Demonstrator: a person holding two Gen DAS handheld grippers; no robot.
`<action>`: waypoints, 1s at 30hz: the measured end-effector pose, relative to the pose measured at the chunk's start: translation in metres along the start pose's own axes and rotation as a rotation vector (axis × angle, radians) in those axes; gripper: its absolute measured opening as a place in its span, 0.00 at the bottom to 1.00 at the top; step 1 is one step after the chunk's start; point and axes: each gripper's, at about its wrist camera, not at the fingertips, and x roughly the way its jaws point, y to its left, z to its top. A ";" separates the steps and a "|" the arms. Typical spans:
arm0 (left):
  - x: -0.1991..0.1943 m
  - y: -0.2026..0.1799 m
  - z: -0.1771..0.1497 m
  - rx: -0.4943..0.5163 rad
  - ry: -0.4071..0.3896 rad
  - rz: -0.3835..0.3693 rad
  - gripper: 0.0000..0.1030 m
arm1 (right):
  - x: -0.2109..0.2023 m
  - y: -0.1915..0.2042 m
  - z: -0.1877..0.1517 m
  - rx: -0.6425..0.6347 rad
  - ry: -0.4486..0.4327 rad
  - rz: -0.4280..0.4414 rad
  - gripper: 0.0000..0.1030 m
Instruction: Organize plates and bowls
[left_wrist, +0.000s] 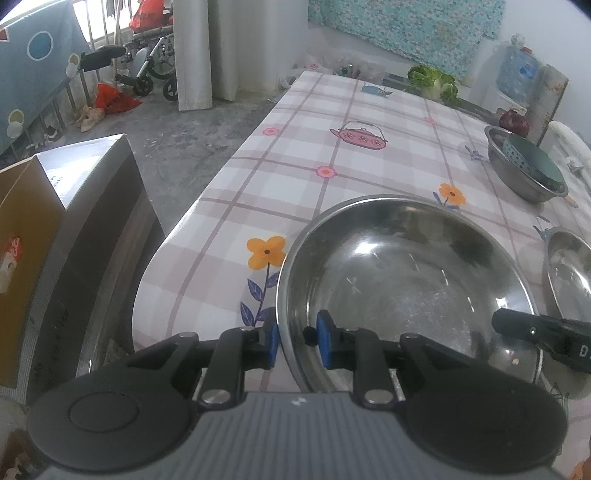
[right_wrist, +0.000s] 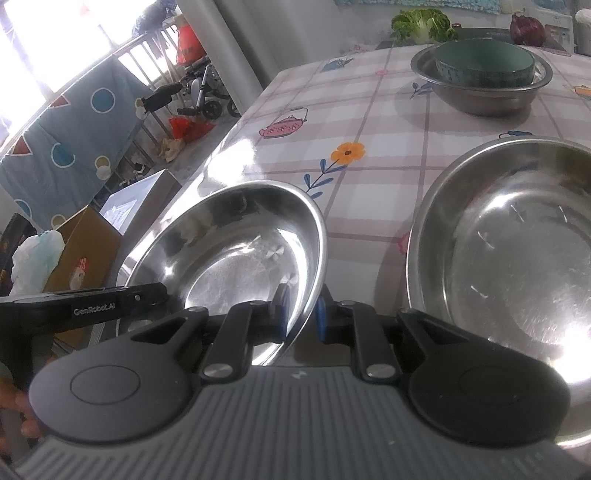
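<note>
Grip on both sides is what this step needs. The left tool (left_wrist: 299, 341) is clenched on the near-left rim of a wide, shallow stainless-steel bowl (left_wrist: 406, 266), one blue pad outside the wall and one inside. The right tool (right_wrist: 301, 314) is clamped tight on the opposite rim of that same bowl, which lies at the near edge of the worktop (left_wrist: 295, 147), a table under a pink checked cloth printed with flowers and teapots. Whether the bowl's base is off the cloth I cannot tell, though in the right wrist view it looks tipped.

Judging from this, the bowl is about to be carried for stacking. Both hands should rise together and level, since a thin, polished rim can slide out from between the pads if one side leads. The likely target is the second shiny steel bowl (right_wrist: 517, 251) just beside it to the right. Centre the carried bowl over it, lower it straight, and release only once it is seated, so the rims do not clash or skid on the slick cloth.

Counted:
- Steel bowls: three, namely the held one, its neighbour, and a deeper steel basin (right_wrist: 480, 96) well apart at the far end.
- Round dark-green bowls (right_wrist: 484, 61): one, nested inside that basin.
- Flat plates: none that I can make out.
- Tools: two.
</note>
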 end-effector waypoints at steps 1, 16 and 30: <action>0.000 0.000 0.000 0.003 0.001 0.000 0.21 | 0.001 0.000 0.000 0.002 0.002 0.000 0.14; 0.009 -0.005 0.003 0.048 0.012 0.014 0.28 | 0.002 0.000 0.001 0.000 0.006 0.001 0.14; 0.005 -0.007 0.002 0.040 -0.009 0.016 0.33 | 0.003 0.003 0.000 -0.006 0.005 -0.002 0.15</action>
